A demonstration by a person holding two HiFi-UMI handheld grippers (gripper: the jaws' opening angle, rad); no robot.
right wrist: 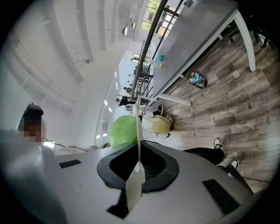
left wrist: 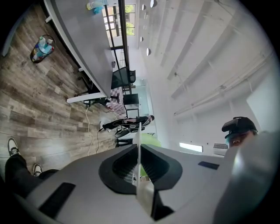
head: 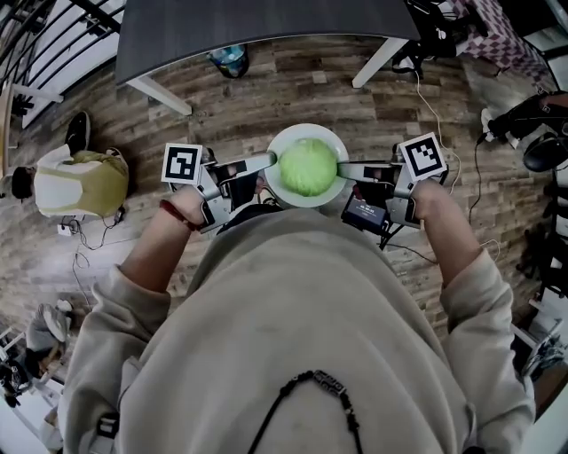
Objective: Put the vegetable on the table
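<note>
We carry one white plate (head: 307, 131) over a wooden floor (head: 311, 93), one green cabbage (head: 307, 167) sitting at its centre; two grippers, the left gripper (head: 270, 162) and the right gripper (head: 343, 167), clench their jaws on opposite edges of the plate's rim; beyond the plate, one dark worktop (head: 266, 22) stands well apart, open floor between.
</note>
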